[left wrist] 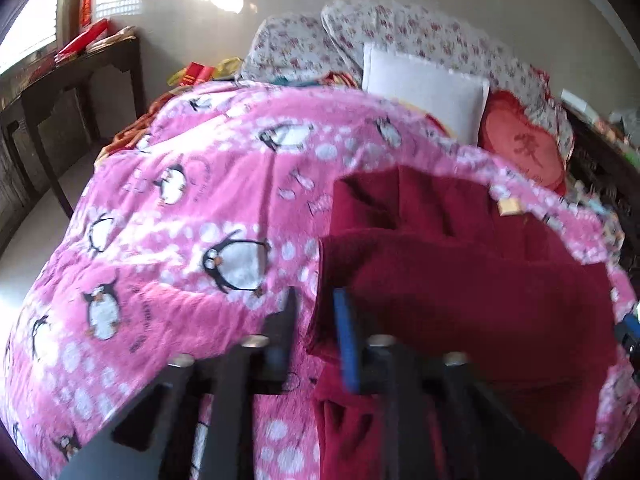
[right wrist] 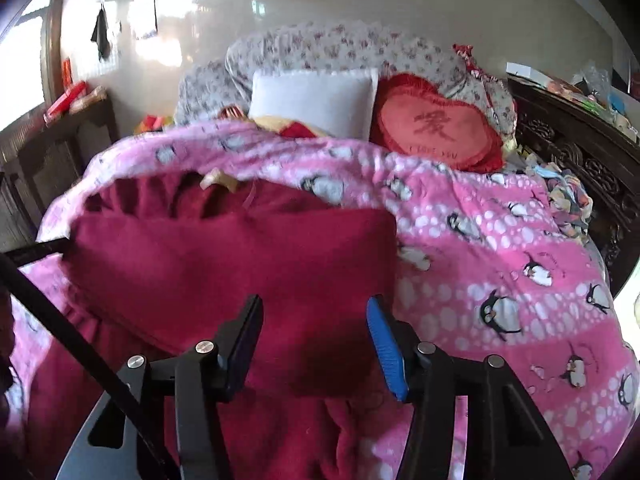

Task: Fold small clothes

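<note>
Maroon fleece garment (right wrist: 224,264), folded rectangular, on plush pink penguin blanket (right wrist: 500,248)

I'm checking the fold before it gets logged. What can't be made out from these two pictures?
- Left wrist view: whether the left gripper pinches the red garment's edge; blur and its fingers hide it.
- Right wrist view: the garment's near end, behind the right gripper.
- Both views: the tan tag, too blurred to read.

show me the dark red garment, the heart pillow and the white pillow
dark red garment (right wrist: 224,264), right wrist view, on its flat folded-over top panel
heart pillow (right wrist: 436,128), right wrist view, on the middle of its face by the character
white pillow (left wrist: 424,92), left wrist view, on its front face
</note>
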Demonstrator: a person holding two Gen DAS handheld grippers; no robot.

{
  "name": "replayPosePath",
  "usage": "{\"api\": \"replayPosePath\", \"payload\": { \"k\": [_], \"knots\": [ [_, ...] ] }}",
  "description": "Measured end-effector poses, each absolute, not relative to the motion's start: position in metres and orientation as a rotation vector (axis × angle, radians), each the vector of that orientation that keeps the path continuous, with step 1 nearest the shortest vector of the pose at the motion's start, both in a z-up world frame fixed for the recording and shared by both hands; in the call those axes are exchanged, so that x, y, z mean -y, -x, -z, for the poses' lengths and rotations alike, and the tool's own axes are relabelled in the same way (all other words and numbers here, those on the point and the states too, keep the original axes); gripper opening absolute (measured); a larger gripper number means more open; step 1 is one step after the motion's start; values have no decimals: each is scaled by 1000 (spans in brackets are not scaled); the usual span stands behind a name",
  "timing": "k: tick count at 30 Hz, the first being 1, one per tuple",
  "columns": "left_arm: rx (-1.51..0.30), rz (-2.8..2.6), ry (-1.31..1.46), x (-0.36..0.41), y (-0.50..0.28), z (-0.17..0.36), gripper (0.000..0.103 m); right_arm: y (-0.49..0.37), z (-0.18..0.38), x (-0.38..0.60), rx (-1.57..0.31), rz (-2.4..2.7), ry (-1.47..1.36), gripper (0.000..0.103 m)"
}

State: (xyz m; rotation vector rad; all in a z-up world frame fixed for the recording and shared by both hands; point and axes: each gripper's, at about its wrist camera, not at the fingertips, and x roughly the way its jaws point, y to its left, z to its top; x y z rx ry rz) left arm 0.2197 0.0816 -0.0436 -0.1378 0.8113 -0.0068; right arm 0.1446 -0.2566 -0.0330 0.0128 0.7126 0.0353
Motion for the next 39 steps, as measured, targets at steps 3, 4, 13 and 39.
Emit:
{"api": "replayPosePath", "payload": {
  "k": [3,4,13,39],
  "knots": [
    [-787,13,112,-73,-213,40,55,-135,36,243,-723,-85,59,58],
    [-796,14,98,-69,-213,43,55,-137,47,236,-756,-71,124,57],
    [-819,19,78,-57,-212,52,58,-130,46,273,-754,-77,-55,62],
    [-946,-53,127,-71,-169,74,81,-137,66,254,-800,17,13,33]
  ]
}}
